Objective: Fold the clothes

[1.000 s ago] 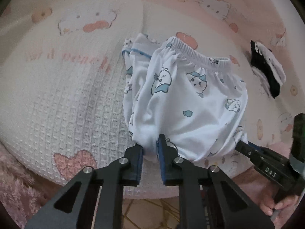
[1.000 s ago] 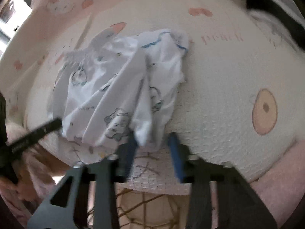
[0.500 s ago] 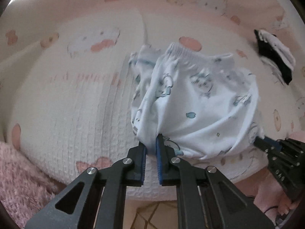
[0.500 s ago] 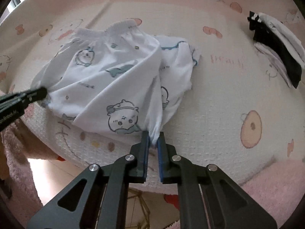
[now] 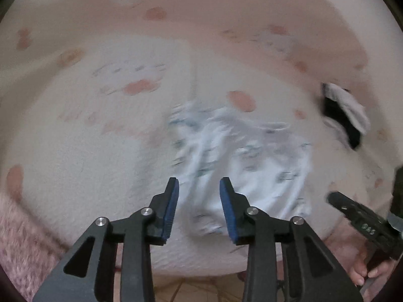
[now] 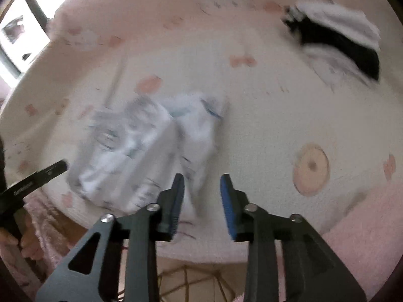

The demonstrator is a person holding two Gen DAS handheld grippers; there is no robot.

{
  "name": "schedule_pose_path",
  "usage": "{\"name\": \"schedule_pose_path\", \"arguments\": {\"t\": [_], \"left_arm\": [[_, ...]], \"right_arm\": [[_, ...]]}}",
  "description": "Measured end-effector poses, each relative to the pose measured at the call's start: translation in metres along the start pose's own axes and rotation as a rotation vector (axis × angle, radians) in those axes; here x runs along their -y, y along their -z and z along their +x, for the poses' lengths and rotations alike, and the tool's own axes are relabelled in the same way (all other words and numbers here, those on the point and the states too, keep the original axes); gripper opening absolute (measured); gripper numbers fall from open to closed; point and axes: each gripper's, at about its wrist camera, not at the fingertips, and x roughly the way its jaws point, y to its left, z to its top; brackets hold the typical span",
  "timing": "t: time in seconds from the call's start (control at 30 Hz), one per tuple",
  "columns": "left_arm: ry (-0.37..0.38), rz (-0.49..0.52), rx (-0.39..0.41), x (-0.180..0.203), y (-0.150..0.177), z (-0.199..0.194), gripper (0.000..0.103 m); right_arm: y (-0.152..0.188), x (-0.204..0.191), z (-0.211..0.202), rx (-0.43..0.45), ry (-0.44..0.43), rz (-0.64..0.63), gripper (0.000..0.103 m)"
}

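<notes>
**Both claws let go of the shorts**

Left claw [image 5: 199, 196] stands spread, its jaws having just been opening; the shorts [image 5: 239, 161] show through the gap but the blue pads press on nothing. Right claw [image 6: 202, 192] is spread the same way, its jaws also just opened, with a fold of the white cloth seen between them and no pad touching it. My guess is that the pair was released on purpose, so the garment can settle flat before the next fold.

Beyond the claws the shorts lie crumpled near the front edge of the bed [image 5: 75, 151], just past the left fingertips and slightly to the right of them; from the right wrist they lie ahead and to the left, [image 6: 141, 156]. Both views are blurred, so the creases are hard to read.

Farther off, toward the bed's far right corner, a black-and-white garment [image 6: 335, 37] lies well apart from the shorts.
</notes>
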Motion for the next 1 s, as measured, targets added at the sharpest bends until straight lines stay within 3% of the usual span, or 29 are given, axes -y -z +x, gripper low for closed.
{"name": "schedule_pose_path", "arguments": {"t": [0.07,0.13,0.17,0.23,0.33,0.43,0.5,0.6,0.7,0.87,1.0], "left_arm": [[0.007,0.054,-0.053,0.013,0.008,0.014,0.036],[-0.073,0.09,-0.12,0.019,0.009,0.036,0.036],[-0.13,0.094,-0.148,0.02,0.008,0.048,0.029],[-0.135,0.026,-0.141,0.008,0.002,0.046,0.025],[-0.194,-0.034,-0.069,-0.007,-0.011,0.026,0.026],[-0.065,-0.047,-0.064,-0.006,-0.027,0.021,0.027],[-0.005,0.017,-0.064,0.007,-0.045,0.027,0.029],[0.01,0.149,-0.084,0.033,-0.06,0.05,0.029],[0.005,0.201,-0.135,0.044,-0.071,0.077,0.029],[0.047,0.156,-0.142,0.034,-0.085,0.1,0.029],[0.072,0.129,-0.138,0.025,-0.087,0.116,0.029]], "right_arm": [[0.002,-0.034,0.009,-0.05,-0.011,-0.069,0.037],[0.007,-0.051,0.044,-0.131,0.028,-0.135,0.037],[0.007,-0.051,0.049,-0.168,0.084,-0.16,0.037],[0.003,-0.037,0.039,-0.171,0.1,-0.115,0.042],[-0.003,-0.017,0.019,-0.132,0.12,-0.051,0.042],[-0.013,-0.004,0.002,-0.084,0.081,0.002,0.043],[-0.024,-0.006,-0.001,-0.078,0.028,-0.019,0.043],[-0.045,-0.024,0.012,-0.086,0.017,-0.127,0.043],[-0.063,-0.038,0.042,-0.126,0.022,-0.206,0.043],[-0.074,-0.062,0.101,-0.166,0.027,-0.232,0.043],[-0.081,-0.05,0.109,-0.126,-0.01,-0.144,0.044]]}}
